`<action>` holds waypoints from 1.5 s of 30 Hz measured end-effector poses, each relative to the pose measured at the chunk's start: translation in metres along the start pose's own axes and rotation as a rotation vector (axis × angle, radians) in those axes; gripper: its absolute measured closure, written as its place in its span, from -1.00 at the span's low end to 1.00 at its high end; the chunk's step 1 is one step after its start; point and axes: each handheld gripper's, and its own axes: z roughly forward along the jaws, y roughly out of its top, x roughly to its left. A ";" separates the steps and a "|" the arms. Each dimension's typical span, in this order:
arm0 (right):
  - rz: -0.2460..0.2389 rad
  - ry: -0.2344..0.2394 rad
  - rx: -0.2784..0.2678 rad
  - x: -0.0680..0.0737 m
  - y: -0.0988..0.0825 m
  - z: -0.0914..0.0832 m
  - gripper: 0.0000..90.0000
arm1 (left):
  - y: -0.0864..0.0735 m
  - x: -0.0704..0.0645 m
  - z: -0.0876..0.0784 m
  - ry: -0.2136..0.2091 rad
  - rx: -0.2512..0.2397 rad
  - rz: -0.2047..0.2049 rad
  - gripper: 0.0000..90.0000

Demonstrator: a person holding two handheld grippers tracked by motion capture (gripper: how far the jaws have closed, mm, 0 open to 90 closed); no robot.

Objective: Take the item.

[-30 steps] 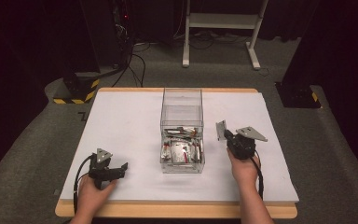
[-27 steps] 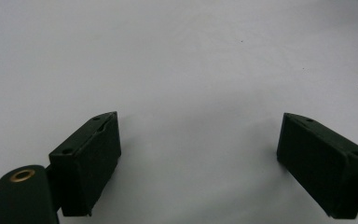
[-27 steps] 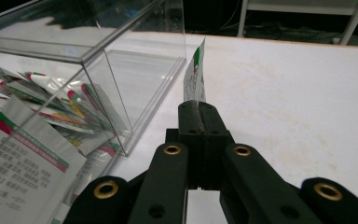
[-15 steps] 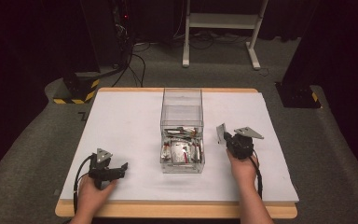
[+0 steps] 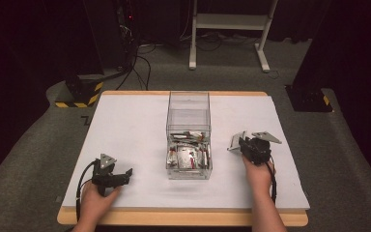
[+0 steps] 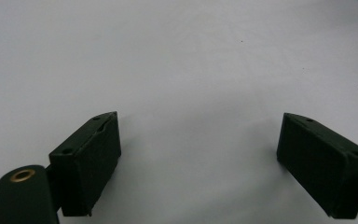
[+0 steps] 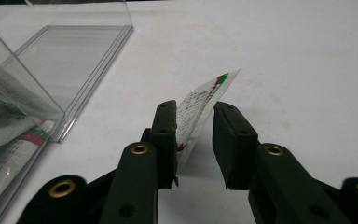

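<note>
From the high view, a clear plastic open-topped box (image 5: 189,140) stands in the middle of the white-covered worktop (image 5: 125,130), and the near half of the box holds a heap of small white sachets with red and green print (image 5: 187,157). The right tool (image 5: 245,145) hovers just to the right of the box, level with that heap, in the person's right hand (image 5: 257,171), with a pale sachet showing at its tip on the side toward the box. The left tool (image 5: 123,175) rests low on the worktop well to the left of the box and nearer the person, in the left hand (image 5: 95,200). In the left gripper view, the left tool (image 6: 200,154) has its two black jaws spread wide with nothing but bare white worktop (image 6: 191,60) between them. In the right gripper view, the right tool (image 7: 195,135) has its jaws drawn narrow around one white printed sachet with a red and green edge (image 7: 200,105); the sachet leans against the left jaw, and a slim gap shows on the other side, so the grip looks loose or partly released. The sachet's long axis runs away along the jaws, its free end pointing forward and up, above the worktop. The box (image 7: 51,74) lies to the left of that tool, so the right hand is by far the nearer one, and any move of the sachet into or away from the box turns on that short sideways span.
</note>
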 end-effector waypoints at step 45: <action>-0.237 0.097 0.178 0.062 -0.055 -0.014 -0.34 | 0.000 0.001 0.000 -0.001 0.005 0.004 -0.69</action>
